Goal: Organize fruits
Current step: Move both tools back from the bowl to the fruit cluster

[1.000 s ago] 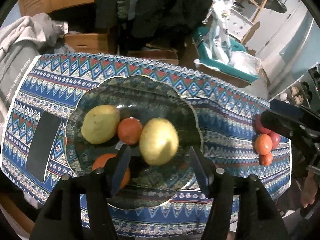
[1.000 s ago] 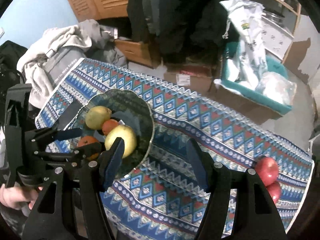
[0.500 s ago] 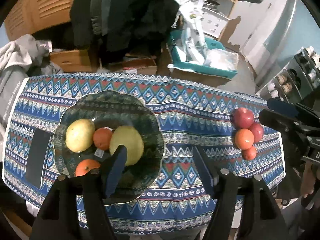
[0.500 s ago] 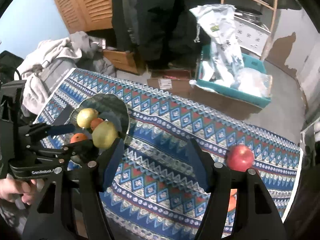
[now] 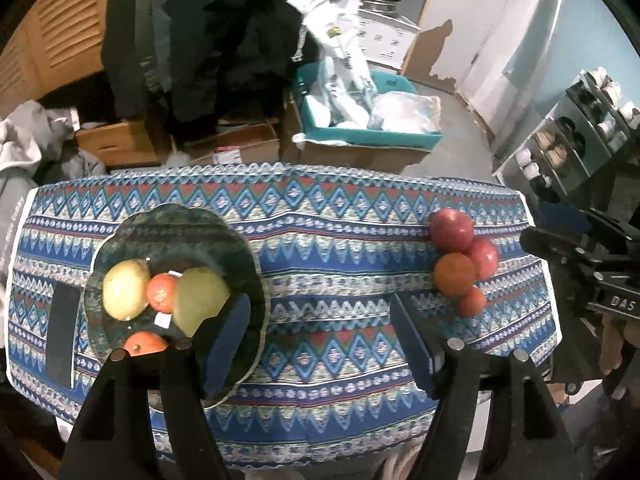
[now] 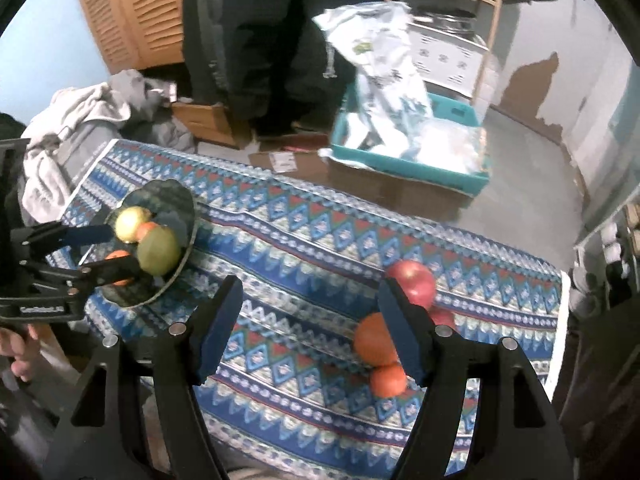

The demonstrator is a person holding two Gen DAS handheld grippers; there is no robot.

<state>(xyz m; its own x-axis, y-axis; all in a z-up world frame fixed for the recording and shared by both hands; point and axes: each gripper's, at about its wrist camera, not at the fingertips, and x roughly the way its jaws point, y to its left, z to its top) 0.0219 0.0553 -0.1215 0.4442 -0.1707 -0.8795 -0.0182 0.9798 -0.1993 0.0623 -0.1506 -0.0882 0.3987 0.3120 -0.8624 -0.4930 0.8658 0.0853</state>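
Your left gripper (image 5: 318, 322) is opening with nothing between its jaws, hanging above the patterned counter (image 5: 320, 216) in the lower middle of the left wrist view. Your right gripper (image 6: 310, 306) is opening too, also empty, though its right finger sits in front of the loose fruit.

The green plate (image 5: 240, 240) at the left of that view already carries two yellow-green fruits, one at (image 5: 124, 290) and one at (image 5: 198, 300), with an orange (image 5: 162, 292) wedged between them and another orange (image 5: 144, 342) at the near rim. The unsorted pile (image 5: 460, 260) of red apples and oranges sits near the counter's right edge, the pieces touching one another.

That pile is probably your main risk. Nudge one fruit with a finger while closing on its neighbour and the rest may roll, and the counter edge is close. Pick an outer piece, likely the small orange (image 6: 387, 378) at the lower right of the right wrist view.

The plate is crowded, and its near rim seems close to the counter's front edge, so a heavy drop could tip it or knock fruit out.
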